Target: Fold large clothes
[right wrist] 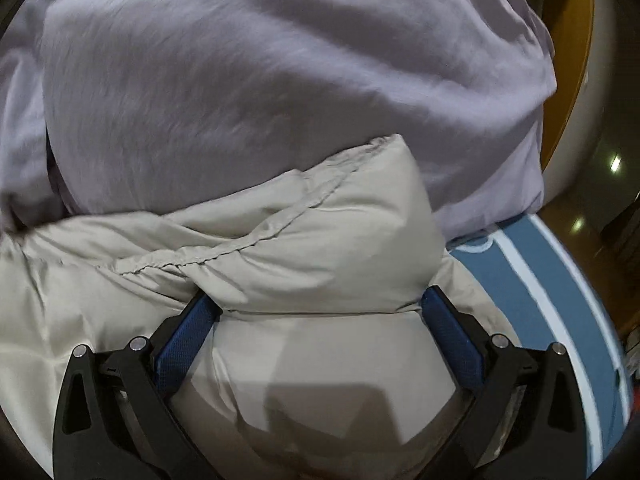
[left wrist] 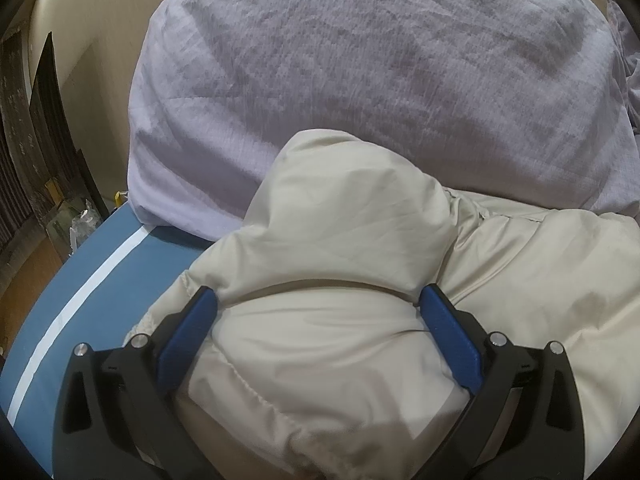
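A cream puffer jacket (left wrist: 340,224) lies bunched on a blue bed sheet (left wrist: 132,264). In the left wrist view a rounded puffy fold rises just beyond my left gripper (left wrist: 320,300). Its blue fingers (left wrist: 192,328) stand wide apart, open, with thick padded jacket bulging between them and touching both. In the right wrist view the jacket (right wrist: 320,220) shows a stitched seam and a folded corner. My right gripper (right wrist: 320,308) is likewise open, and its fingers (right wrist: 448,332) straddle a thick fold of the jacket.
A large lilac pillow (left wrist: 360,72) fills the space behind the jacket, seen again as the pillow (right wrist: 260,72) in the right view. The blue sheet with white stripes (right wrist: 552,280) runs to the bed's edges. Floor and furniture (left wrist: 44,160) lie off to the left.
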`<move>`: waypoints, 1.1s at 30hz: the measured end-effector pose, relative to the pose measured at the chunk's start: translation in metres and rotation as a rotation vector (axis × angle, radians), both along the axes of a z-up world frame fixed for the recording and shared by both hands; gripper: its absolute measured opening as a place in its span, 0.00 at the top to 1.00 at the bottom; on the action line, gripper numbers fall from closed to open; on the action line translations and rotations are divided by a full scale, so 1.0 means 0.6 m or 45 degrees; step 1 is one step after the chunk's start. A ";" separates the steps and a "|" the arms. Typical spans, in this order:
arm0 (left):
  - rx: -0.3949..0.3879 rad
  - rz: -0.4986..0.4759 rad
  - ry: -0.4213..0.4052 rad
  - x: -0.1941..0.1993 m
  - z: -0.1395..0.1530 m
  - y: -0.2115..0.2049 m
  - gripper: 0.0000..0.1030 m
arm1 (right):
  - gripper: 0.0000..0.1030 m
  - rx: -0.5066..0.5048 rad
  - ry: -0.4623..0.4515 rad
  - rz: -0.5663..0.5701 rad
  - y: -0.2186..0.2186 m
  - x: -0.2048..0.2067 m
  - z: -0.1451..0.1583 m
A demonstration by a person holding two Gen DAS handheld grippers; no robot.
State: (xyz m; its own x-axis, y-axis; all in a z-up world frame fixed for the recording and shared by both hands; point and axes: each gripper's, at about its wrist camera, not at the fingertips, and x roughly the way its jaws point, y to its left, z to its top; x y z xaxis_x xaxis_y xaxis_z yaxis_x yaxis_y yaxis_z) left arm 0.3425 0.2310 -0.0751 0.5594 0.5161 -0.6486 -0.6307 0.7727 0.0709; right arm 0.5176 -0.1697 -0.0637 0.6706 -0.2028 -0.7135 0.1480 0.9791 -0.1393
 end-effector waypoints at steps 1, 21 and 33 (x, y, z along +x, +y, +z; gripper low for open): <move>-0.003 0.000 -0.001 0.000 0.000 0.001 0.02 | 0.01 0.003 0.004 0.004 0.001 0.002 -0.002; -0.002 0.002 0.002 0.000 -0.001 0.003 0.02 | 0.01 0.040 0.033 0.011 0.001 0.012 -0.008; -0.041 -0.003 0.006 0.003 -0.006 0.014 0.02 | 0.01 0.090 0.061 0.010 -0.001 0.022 -0.021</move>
